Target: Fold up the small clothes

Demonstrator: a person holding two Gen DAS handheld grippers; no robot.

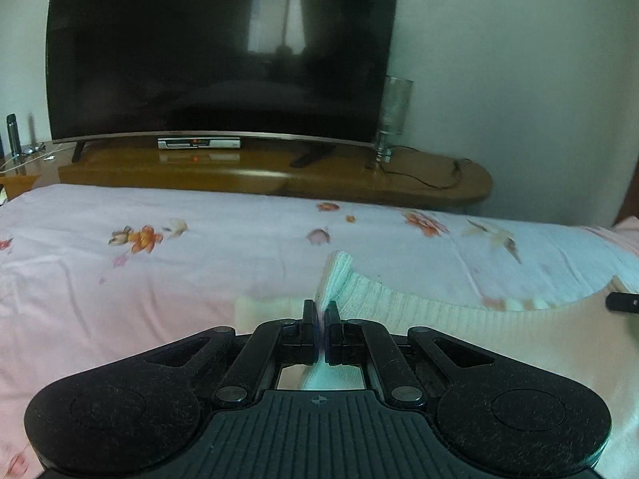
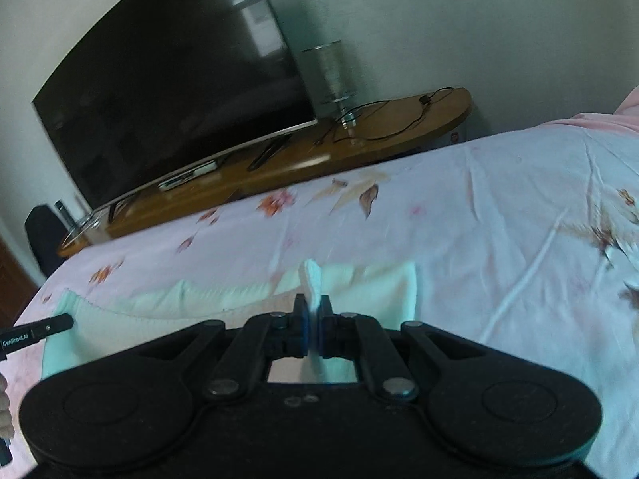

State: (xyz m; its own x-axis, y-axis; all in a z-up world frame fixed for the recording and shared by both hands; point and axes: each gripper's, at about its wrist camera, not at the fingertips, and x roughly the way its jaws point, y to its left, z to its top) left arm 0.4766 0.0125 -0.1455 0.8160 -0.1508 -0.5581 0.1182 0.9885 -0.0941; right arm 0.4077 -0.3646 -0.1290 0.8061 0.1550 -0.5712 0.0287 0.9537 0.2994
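Nearest us, the left gripper [image 1: 320, 313] has its jaws pinched tight on a raised fold of the pale knit garment [image 1: 399, 307], and the right gripper [image 2: 313, 311] is likewise clamped on an upstanding tuck of it. We should lift both corners evenly, keeping the edge taut between us — then lay it over without dragging. The garment lies on the floral bedsheet [image 1: 159, 271], its long axis running side to side between the grippers. Beyond stand the wooden stand [image 1: 279, 175] and television [image 1: 219, 52].

Dim, soft indoor light — both views blurred.
Window glare reflects in the television screen [image 1: 223, 48]; bedsheet [image 2: 499, 199] prints smeared; fisheye bending and dark vignette at corners — greenish cast.
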